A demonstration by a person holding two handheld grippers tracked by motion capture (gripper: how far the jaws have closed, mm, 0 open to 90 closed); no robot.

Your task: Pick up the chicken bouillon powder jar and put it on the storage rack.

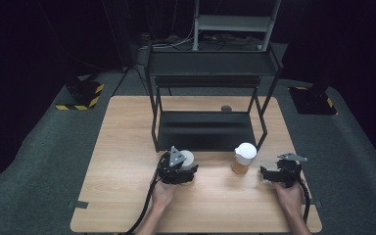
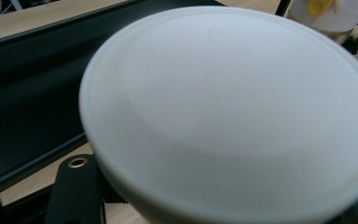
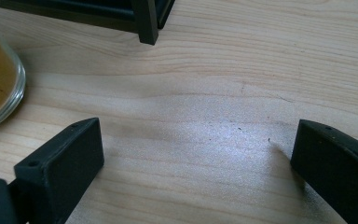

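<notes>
Left gripper (image 1: pixel 178 169) is clenched on a white-lidded round jar (image 1: pixel 186 159), its black jaws pressing the jar's sides below the lid, so the white round lid (image 2: pixel 228 107) sits right in front of its camera. That jar stands upright on the light wooden desk (image 1: pixel 127 196), just in front of the black metal two-tier rack (image 1: pixel 205 129), whose lower shelf lies directly beyond it. Right gripper (image 1: pixel 279 174) hovers released over bare desk, jaws wide apart; a second white-lidded glass jar of brownish contents (image 1: pixel 244 159) stands near it, toward the left gripper.
</notes>
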